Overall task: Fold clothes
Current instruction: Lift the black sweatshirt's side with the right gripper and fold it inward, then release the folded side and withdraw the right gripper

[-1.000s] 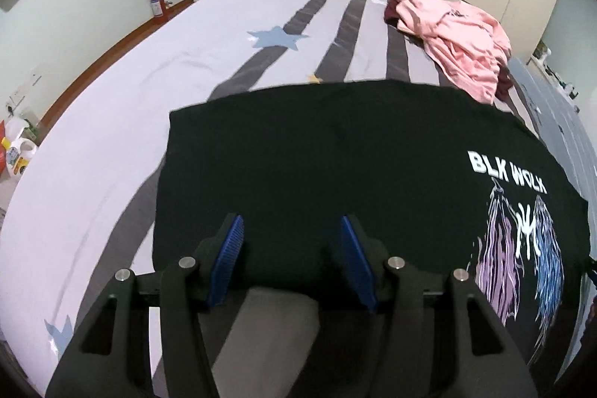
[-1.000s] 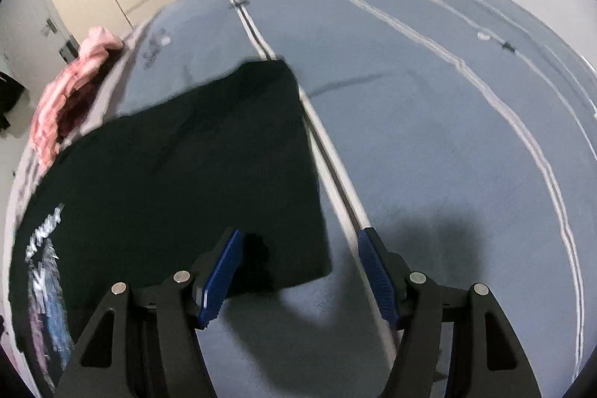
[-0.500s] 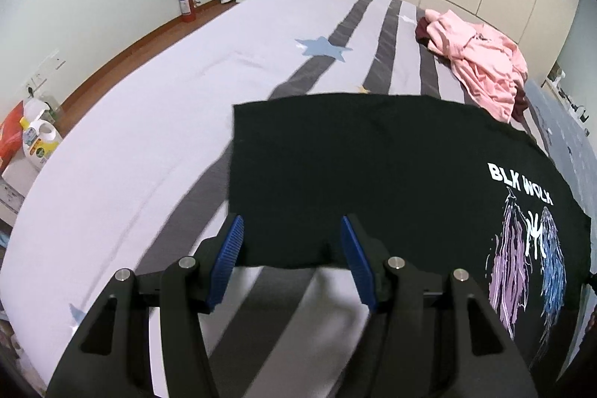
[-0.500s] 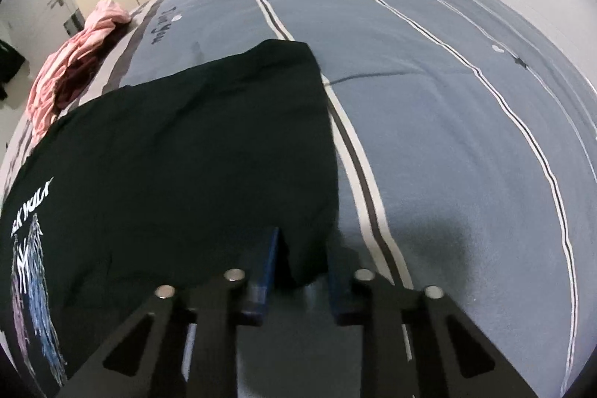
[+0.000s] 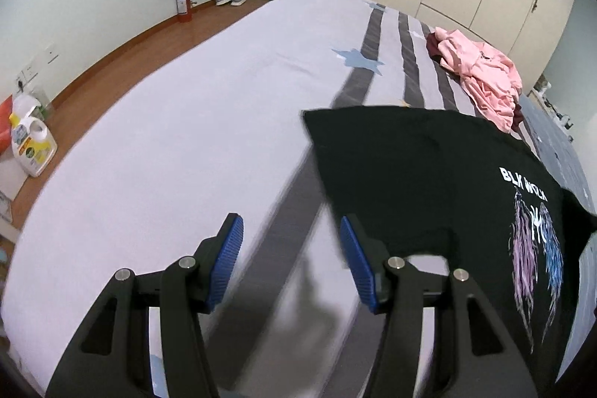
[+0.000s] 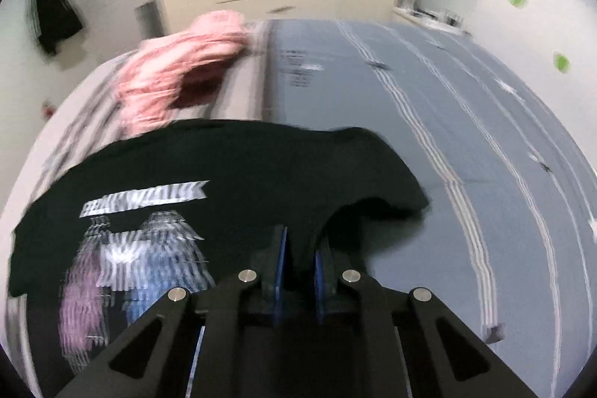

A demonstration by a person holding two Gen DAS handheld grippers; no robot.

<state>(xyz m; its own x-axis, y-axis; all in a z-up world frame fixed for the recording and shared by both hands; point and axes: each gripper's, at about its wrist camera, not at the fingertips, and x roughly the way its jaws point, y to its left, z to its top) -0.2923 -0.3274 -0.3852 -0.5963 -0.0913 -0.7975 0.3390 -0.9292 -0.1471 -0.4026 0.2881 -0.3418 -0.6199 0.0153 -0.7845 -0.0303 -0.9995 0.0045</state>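
We note the right gripper (image 6: 300, 258) closing on the black T-shirt (image 6: 238, 159) – blurred, apparently lifted off the bed (image 6: 485, 144). Left gripper (image 5: 291, 260) gapes empty; its view alone shows the fire extinguisher (image 5: 183, 2).

Even, soft indoor light; fisheye bending and dark vignette at corners. Right wrist view heavily motion-blurred; left wrist view mostly sharp.

The black T-shirt (image 5: 429, 174) is showing white lettering over a pink-and-blue wing print. The bedspread (image 5: 168, 144) is displaying pale lilac with grey stripes and blue stars, turning slate blue with white lines on its other half. A pink garment (image 5: 481, 73) is lying over something maroon. Blue pads (image 5: 227, 263) are lining black gripper fingers.
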